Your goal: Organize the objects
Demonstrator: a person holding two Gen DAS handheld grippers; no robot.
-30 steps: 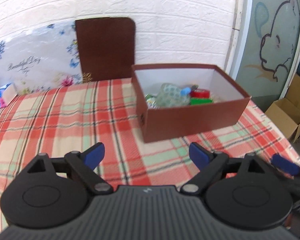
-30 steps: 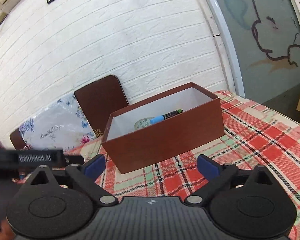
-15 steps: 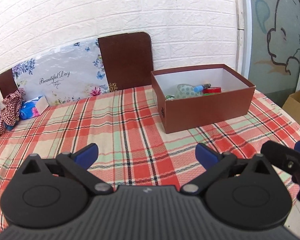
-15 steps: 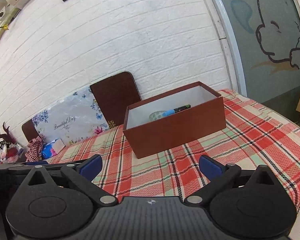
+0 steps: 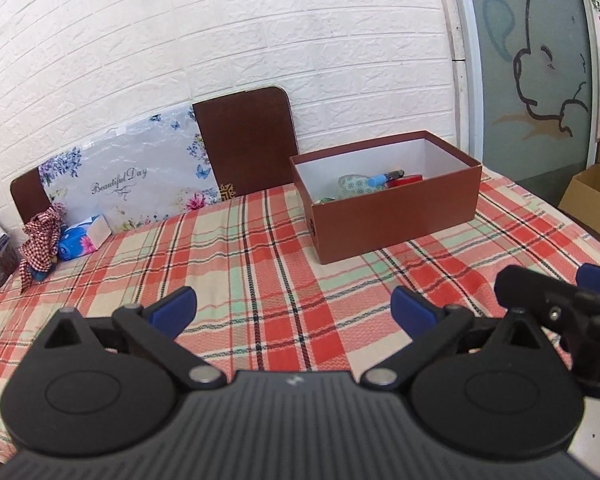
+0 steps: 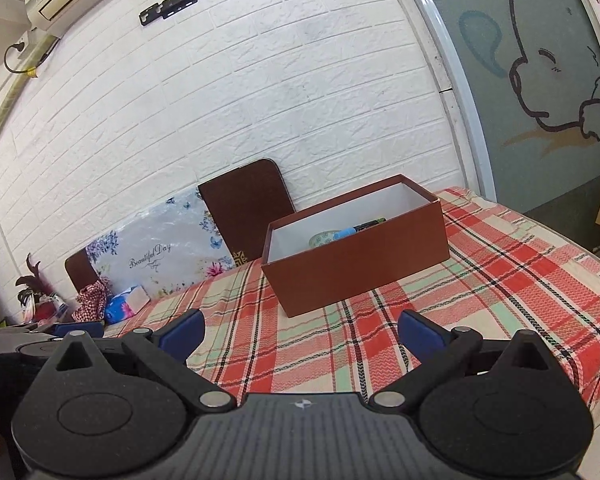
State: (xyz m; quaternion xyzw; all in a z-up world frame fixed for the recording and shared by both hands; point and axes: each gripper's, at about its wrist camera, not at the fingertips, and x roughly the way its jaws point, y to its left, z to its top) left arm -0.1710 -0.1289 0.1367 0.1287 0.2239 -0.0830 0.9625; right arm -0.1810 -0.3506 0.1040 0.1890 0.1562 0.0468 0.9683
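Left gripper [image 5: 293, 306] and right gripper [image 6: 300, 330] are hovering wide open, gripping nothing, over the table's [image 5: 260, 248] near edge. The box [image 5: 392, 216] is sitting near the far edge; a careless reach is likely risking shoving it.

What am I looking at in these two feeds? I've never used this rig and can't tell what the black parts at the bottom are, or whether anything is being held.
The black parts are two hand-held grippers, one in each of a person's hands; each carries a wide-angle camera looking forward along its two blue-tipped fingers. One picture comes from the left gripper, the other from the right gripper. Both are open and hold nothing.

Ahead is a table with a plaid tablecloth. On it stands an open brown box with a blue-capped marker, a patterned roundish item and something red inside. At the far left lie a blue tissue pack and a checkered cloth. A floral board leans against the wall.

The black piece at the left view's right edge is the other gripper.
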